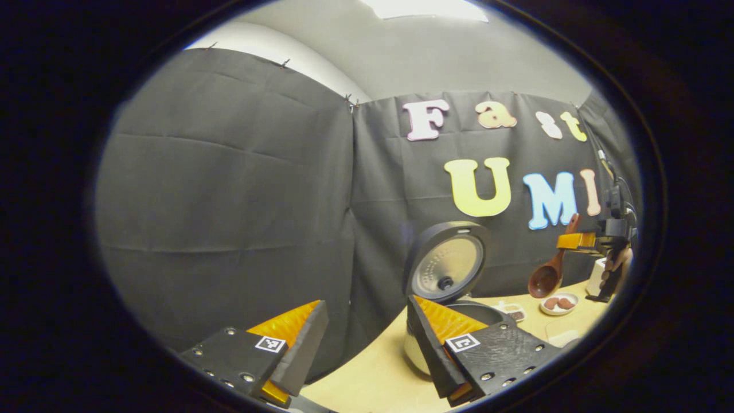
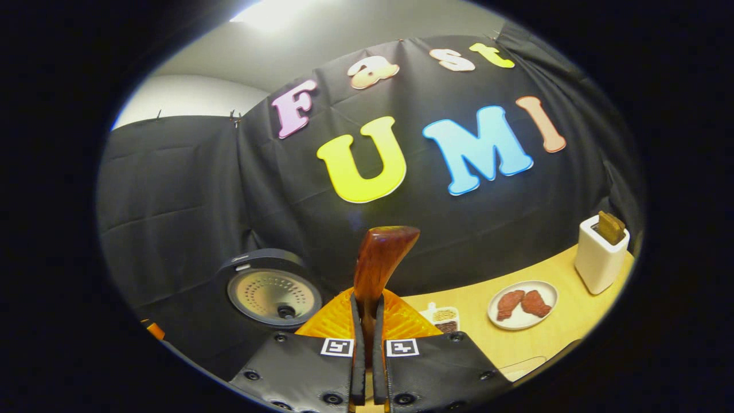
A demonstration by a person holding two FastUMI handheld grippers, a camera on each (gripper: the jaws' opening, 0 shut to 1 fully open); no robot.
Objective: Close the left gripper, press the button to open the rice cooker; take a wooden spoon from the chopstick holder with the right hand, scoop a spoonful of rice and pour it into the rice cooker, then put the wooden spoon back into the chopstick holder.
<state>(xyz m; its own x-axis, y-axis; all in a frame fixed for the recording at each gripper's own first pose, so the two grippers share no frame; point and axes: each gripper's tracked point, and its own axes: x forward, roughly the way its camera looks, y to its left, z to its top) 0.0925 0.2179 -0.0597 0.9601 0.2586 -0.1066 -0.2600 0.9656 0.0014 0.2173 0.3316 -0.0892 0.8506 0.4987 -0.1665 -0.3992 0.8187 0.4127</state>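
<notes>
Your right hand-held gripper (image 2: 367, 344) clamps the stiff, light wooden spoon (image 2: 375, 275) mid-handle, left hand-held gripper (image 1: 358, 350) open; keep that smooth handle from twisting.

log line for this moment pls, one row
cooker lid: open | right tool: shut on wooden spoon, held in the air | left tool: open, beside rice cooker | scoop: not yet

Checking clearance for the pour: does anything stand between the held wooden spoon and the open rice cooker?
Nothing visible does. The wooden spoon, held by the right gripper, hangs beside the rice cooker, whose lid is up.
</notes>
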